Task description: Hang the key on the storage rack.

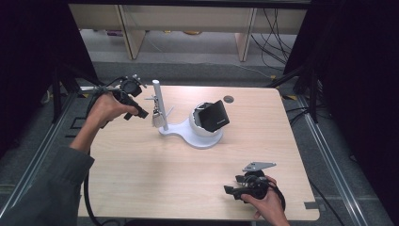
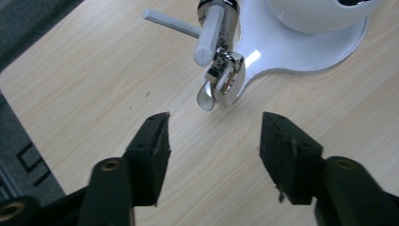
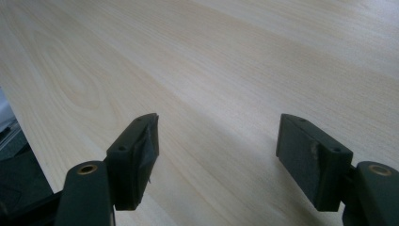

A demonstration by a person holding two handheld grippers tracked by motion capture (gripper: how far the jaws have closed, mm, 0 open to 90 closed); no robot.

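Observation:
A white stand (image 1: 181, 130) sits at the table's middle back, with an upright post (image 1: 157, 96) and a round cup (image 1: 201, 129) holding a tilted black box (image 1: 214, 116). A small silver padlock (image 1: 158, 119) hangs by the post's foot; in the left gripper view the padlock (image 2: 226, 81) is just beyond the jaws, under the post (image 2: 209, 35). My left gripper (image 1: 143, 114) is open just left of the padlock, and nothing lies between its pads (image 2: 214, 136). My right gripper (image 1: 229, 190) rests near the front right edge, open (image 3: 216, 141) over bare wood.
The light wooden table (image 1: 155, 174) has a dark cable hole (image 1: 228, 99) at the back. Its left edge lies close behind the left hand. Cables trail from both grippers. Beyond the far edge are grey floor and wooden furniture legs (image 1: 134, 37).

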